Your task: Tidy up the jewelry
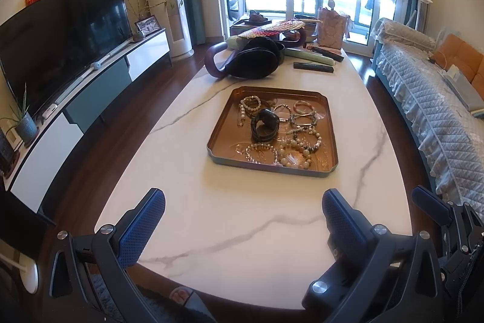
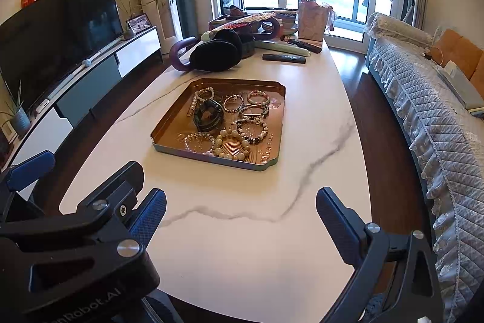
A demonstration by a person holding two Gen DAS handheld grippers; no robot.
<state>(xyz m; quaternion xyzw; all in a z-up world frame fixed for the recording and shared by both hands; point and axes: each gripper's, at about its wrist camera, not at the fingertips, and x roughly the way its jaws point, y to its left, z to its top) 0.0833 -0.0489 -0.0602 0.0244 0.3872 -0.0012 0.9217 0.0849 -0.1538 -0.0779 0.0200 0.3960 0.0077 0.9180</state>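
A copper-coloured square tray (image 1: 224, 123) (image 2: 169, 123) sits mid-table on the white marble coffee table (image 1: 230, 232) (image 2: 242, 232). It holds several bead bracelets, a large pearl-bead bracelet (image 1: 295, 155) (image 2: 231, 143) at its near edge and a stack of dark bangles (image 1: 264, 124) (image 2: 207, 115) in its middle. My left gripper (image 1: 243, 206) is open and empty, hovering over the near table end, short of the tray. My right gripper (image 2: 242, 205) is open and empty, beside the left one. The left gripper's body shows at the lower left of the right wrist view.
Behind the tray lie a black pouch (image 1: 254, 62) (image 2: 216, 53), a purple curved object (image 1: 211, 59), a remote (image 1: 313, 67) (image 2: 284, 58), a woven fan and bowls. A TV stand (image 1: 90, 99) runs along the left, a covered sofa (image 1: 438, 105) along the right.
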